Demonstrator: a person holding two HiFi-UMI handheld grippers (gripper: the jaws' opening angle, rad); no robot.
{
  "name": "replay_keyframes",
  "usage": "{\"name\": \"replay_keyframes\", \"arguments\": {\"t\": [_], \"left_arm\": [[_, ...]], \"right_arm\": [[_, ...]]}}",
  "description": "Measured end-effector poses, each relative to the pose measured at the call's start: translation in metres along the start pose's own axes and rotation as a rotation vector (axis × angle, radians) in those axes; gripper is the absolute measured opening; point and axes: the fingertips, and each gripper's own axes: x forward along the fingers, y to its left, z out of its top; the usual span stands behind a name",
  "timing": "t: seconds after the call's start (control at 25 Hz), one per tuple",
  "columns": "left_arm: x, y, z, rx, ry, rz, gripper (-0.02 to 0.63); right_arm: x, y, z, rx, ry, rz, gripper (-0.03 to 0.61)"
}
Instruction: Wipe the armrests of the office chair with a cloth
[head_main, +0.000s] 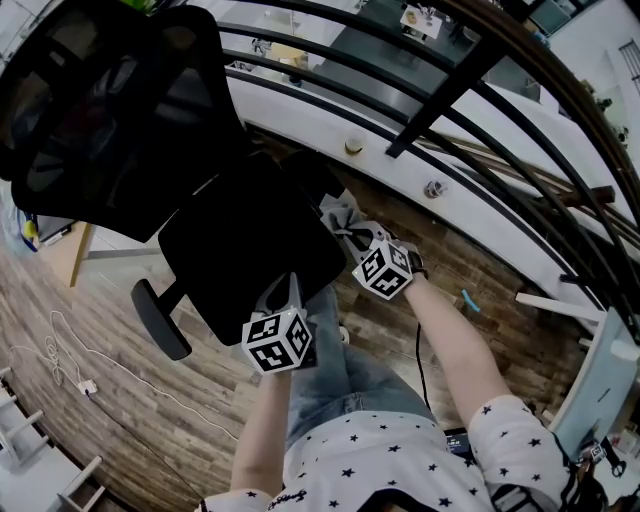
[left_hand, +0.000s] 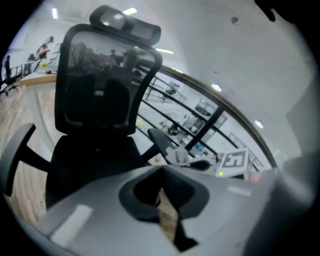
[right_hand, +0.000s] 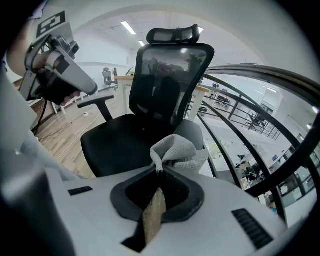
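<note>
The black office chair (head_main: 240, 250) stands in front of me, its mesh back (right_hand: 167, 80) upright. My right gripper (right_hand: 159, 170) is shut on a grey cloth (right_hand: 176, 151), which rests bunched on the chair's right armrest (right_hand: 196, 131). In the head view the right gripper (head_main: 352, 234) and the cloth (head_main: 340, 212) sit at the seat's right edge. The left armrest (head_main: 160, 320) is bare. My left gripper (head_main: 285, 290) hovers at the seat's near edge; its jaws (left_hand: 160, 169) are shut with nothing between them. From there the cloth (left_hand: 180, 155) shows on the far armrest.
A black railing (head_main: 450, 90) with a wooden top rail curves close behind the chair on the right, above a white ledge (head_main: 400, 150). A white cable (head_main: 60, 350) lies on the wood floor at left. My jeans-clad legs (head_main: 330, 370) are just below the seat.
</note>
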Motion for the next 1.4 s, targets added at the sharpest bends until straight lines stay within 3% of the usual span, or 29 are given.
{"name": "replay_keyframes", "arguments": {"t": [0.28, 0.56, 1.12, 1.4], "left_arm": [[-0.009, -0.01, -0.017, 0.017, 0.0, -0.003, 0.005], [-0.022, -0.014, -0.026, 0.015, -0.031, 0.008, 0.005], [-0.086, -0.045, -0.049, 0.027, -0.089, 0.025, 0.005], [-0.119, -0.061, -0.05, 0.079, -0.104, 0.02, 0.005]], "right_arm": [[-0.005, 0.01, -0.01, -0.003, 0.011, 0.001, 0.026], [-0.032, 0.028, 0.005, 0.005, -0.089, -0.028, 0.026], [-0.144, 0.097, 0.027, 0.031, -0.251, -0.036, 0.026], [-0.205, 0.107, 0.049, 0.089, -0.359, -0.1, 0.026]]}}
